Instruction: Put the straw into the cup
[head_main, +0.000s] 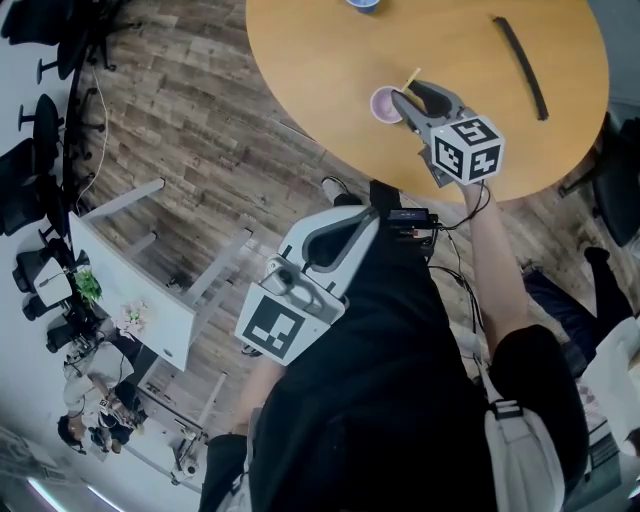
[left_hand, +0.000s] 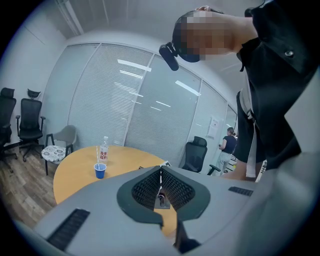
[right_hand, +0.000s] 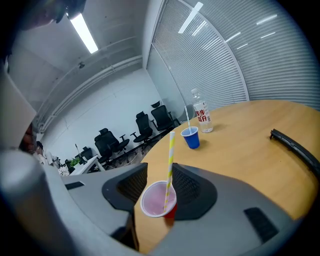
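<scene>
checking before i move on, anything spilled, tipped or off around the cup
Nothing stands out. The red cup stands upright on the table, the straw sits inside it, leaning on the rim, and no spill shows. The blue cup and bottle further back are upright too.

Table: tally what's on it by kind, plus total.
Cups: 2 (red cup, blue cup)
Straws: 2 (striped straw in the red cup, thin straw in the blue cup)
Bottles: 1 (water bottle)
Strips: 1 (black strip)
Total: 6
</scene>
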